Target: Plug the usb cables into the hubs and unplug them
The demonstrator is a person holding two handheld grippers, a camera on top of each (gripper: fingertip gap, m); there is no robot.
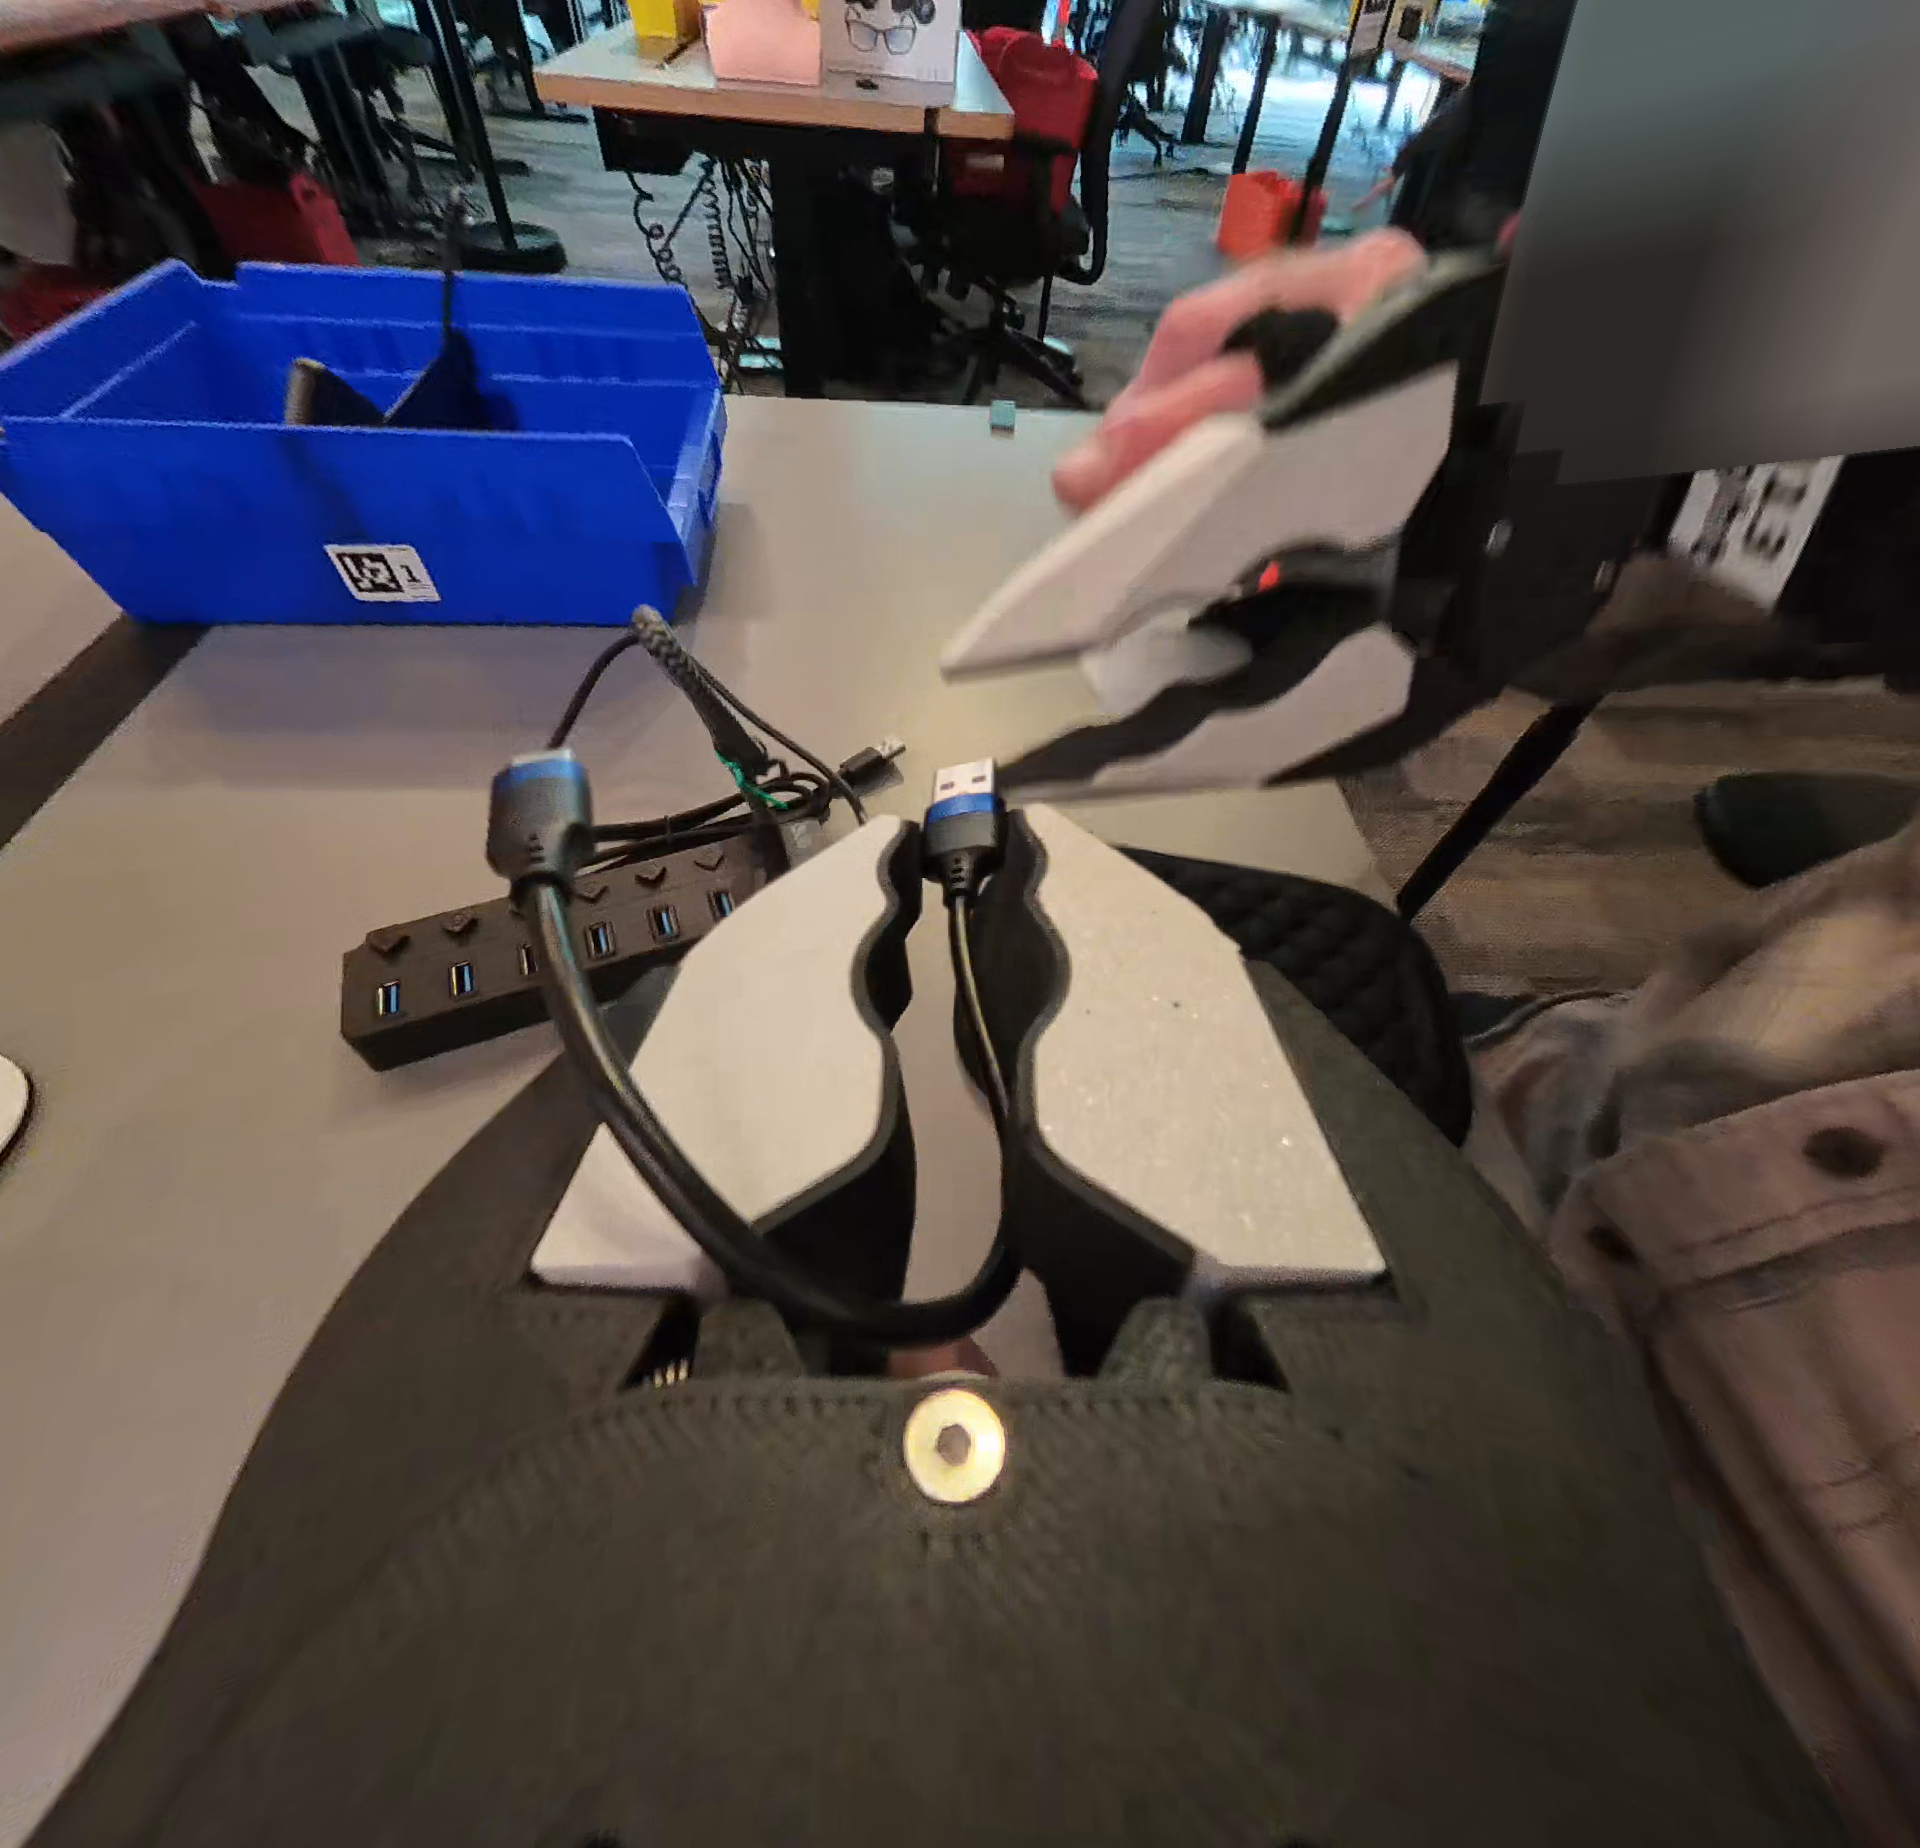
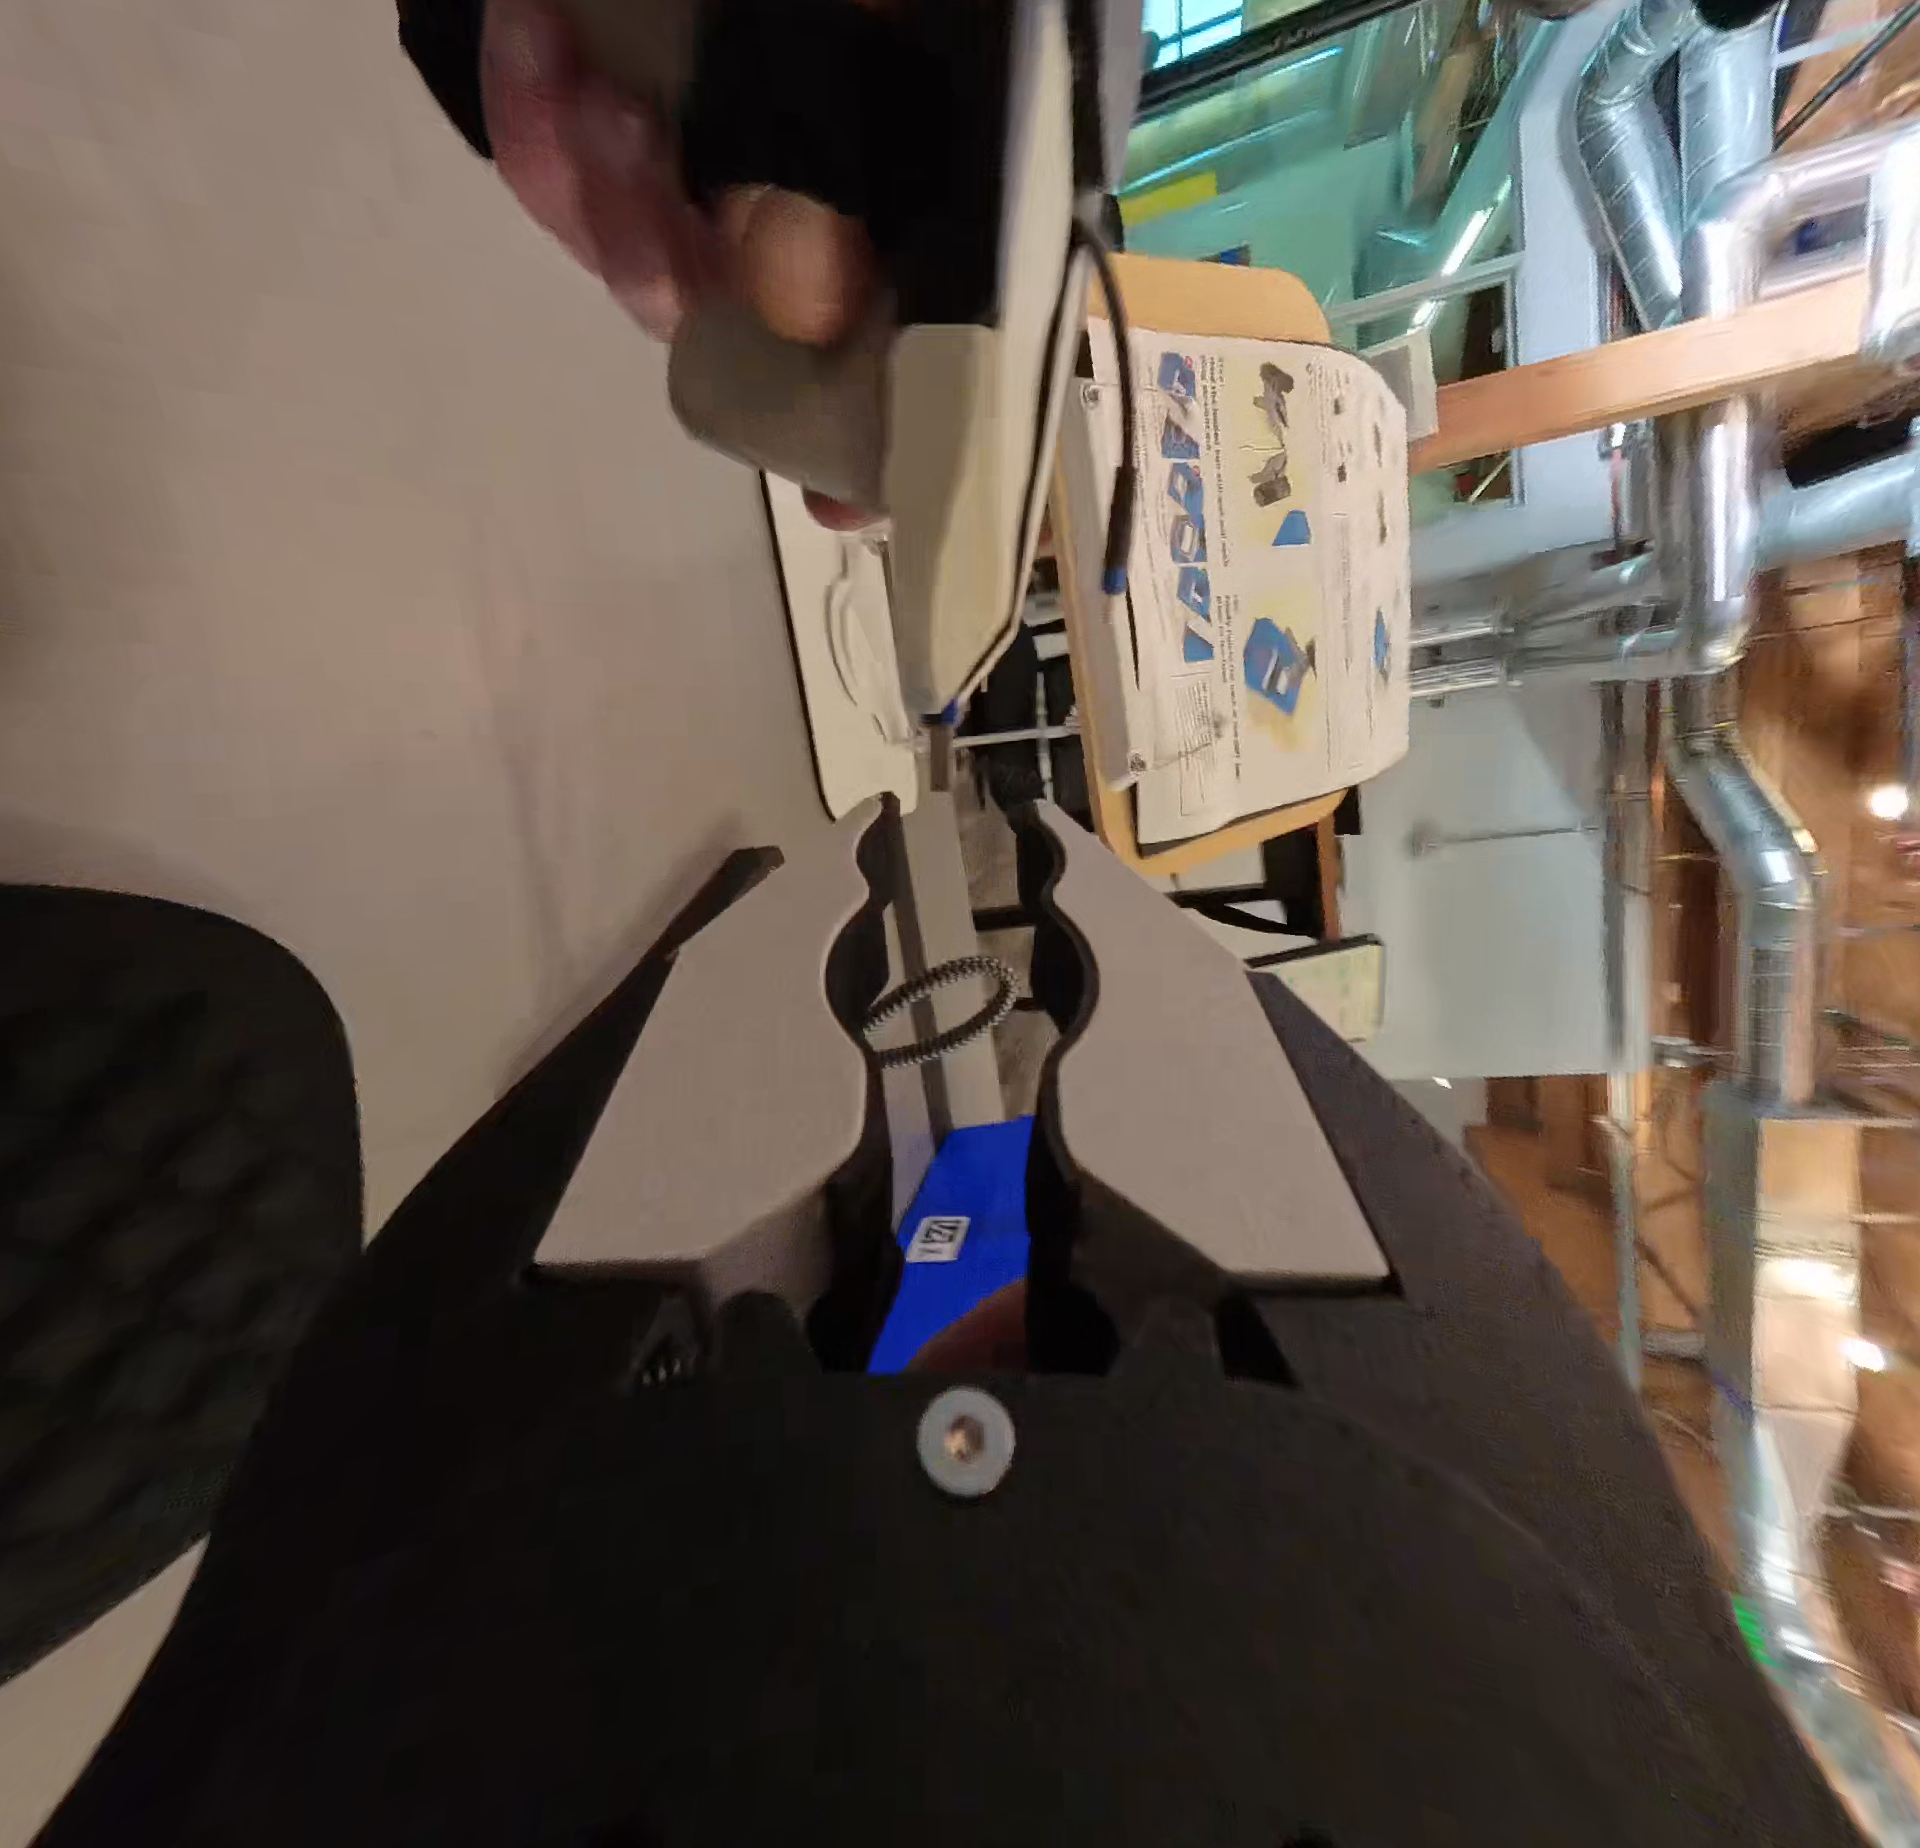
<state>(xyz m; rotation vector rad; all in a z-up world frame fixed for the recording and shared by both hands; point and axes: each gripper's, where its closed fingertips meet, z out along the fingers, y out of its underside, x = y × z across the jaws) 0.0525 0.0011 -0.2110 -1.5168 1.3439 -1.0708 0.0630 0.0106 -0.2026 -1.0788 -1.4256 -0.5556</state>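
Observation:
My left gripper [image 1: 966,824] is shut on the blue-collared USB-A plug [image 1: 961,785] of a short black cable, with the metal tip sticking out past the fingertips. The cable loops back to its other blue-banded connector [image 1: 540,811], which hangs in the air at the left. A black multi-port USB hub [image 1: 520,957] lies on the grey table [image 1: 260,1175] below, beside a bundle of black cables [image 1: 748,790]. My right gripper [image 2: 961,832] is open and empty. It also shows in the left wrist view [image 1: 977,723], just above right of the plug. The left gripper [image 2: 930,718] shows in the right wrist view.
A blue bin [image 1: 364,468] stands at the table's back left, with dark items inside. A black mesh chair back [image 1: 1320,946] and a person's jacket [image 1: 1714,1227] are at the right. A printed sheet on a board [image 2: 1247,572] stands beyond the table. Both grippers' tips are close together, under 4 cm apart.

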